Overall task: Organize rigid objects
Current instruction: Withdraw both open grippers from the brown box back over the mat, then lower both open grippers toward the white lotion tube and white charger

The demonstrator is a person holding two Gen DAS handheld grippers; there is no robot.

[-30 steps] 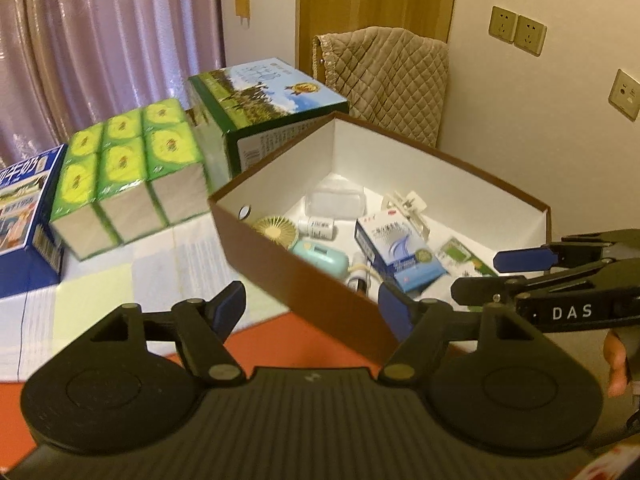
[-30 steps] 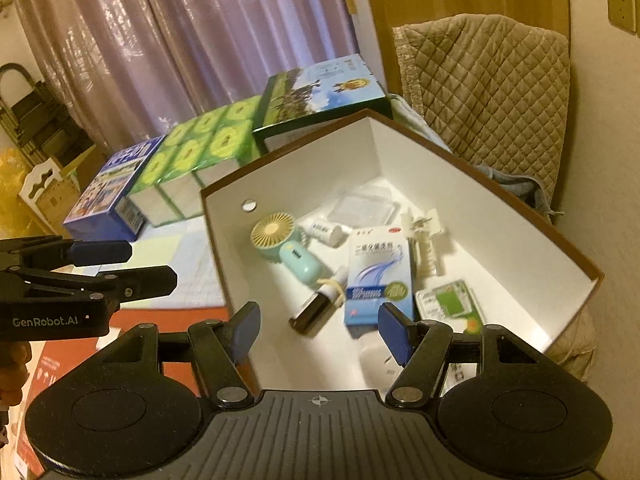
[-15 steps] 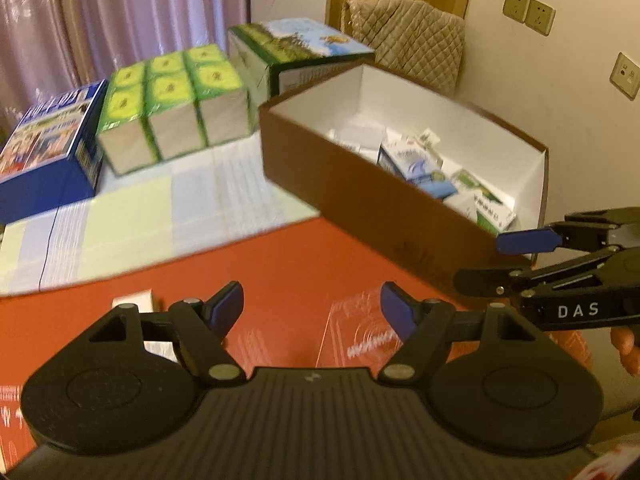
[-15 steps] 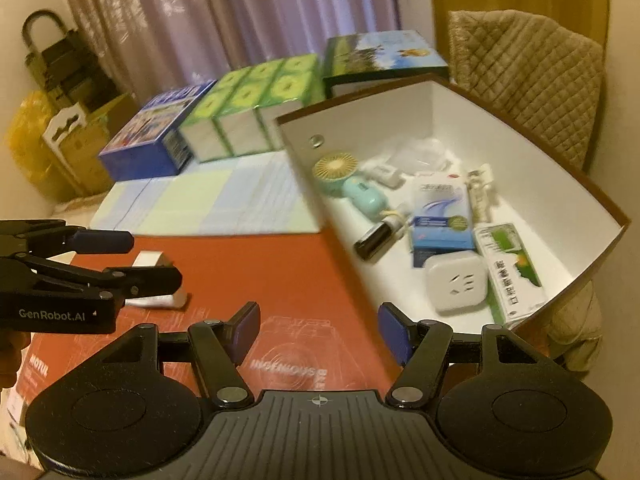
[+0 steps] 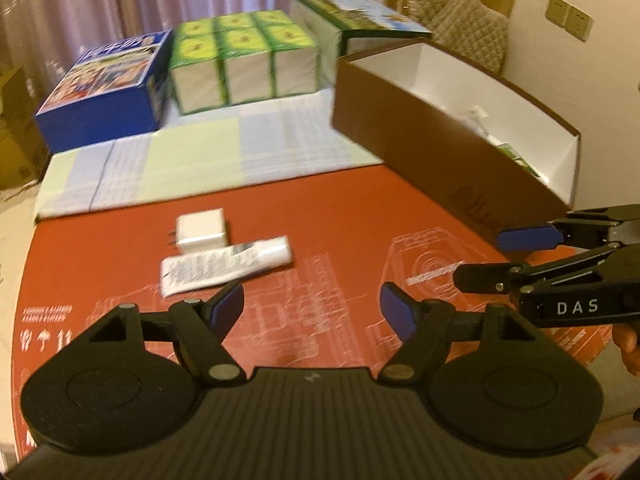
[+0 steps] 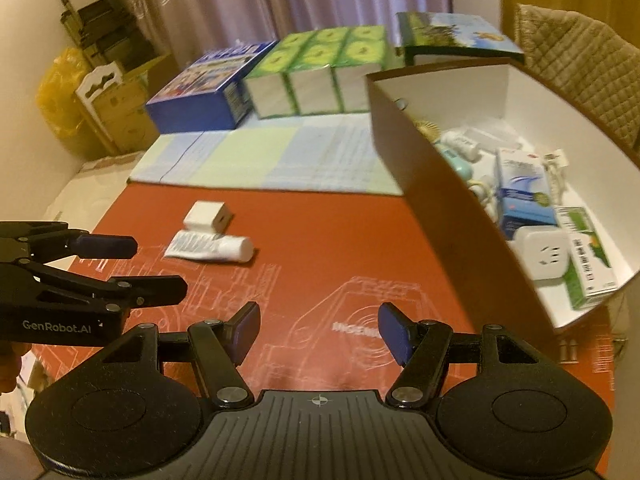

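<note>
A white plug adapter [image 5: 201, 231] [image 6: 209, 215] and a white tube [image 5: 226, 265] [image 6: 212, 249] lie side by side on the red mat [image 5: 340, 232]. The brown box [image 5: 440, 148] [image 6: 440, 184] with white inside stands at the right and holds several small items: a blue carton [image 6: 522, 192], a white socket [image 6: 546, 254], a green carton [image 6: 588, 258]. My left gripper [image 5: 311, 307] is open and empty, above the mat just short of the tube. My right gripper [image 6: 319, 328] is open and empty, over the mat left of the box.
A blue box [image 5: 104, 88], a pack of green tissue boxes [image 5: 244, 64] and a green-blue carton [image 5: 360, 20] stand at the back on a pale checked cloth [image 5: 200, 160]. A quilted chair back [image 5: 456, 24] stands behind the brown box. Bags and a carton [image 6: 104, 96] stand far left.
Both grippers have pulled back from over the brown box and swung left; the mat with the adapter and the tube has come into view. Both stay open.
</note>
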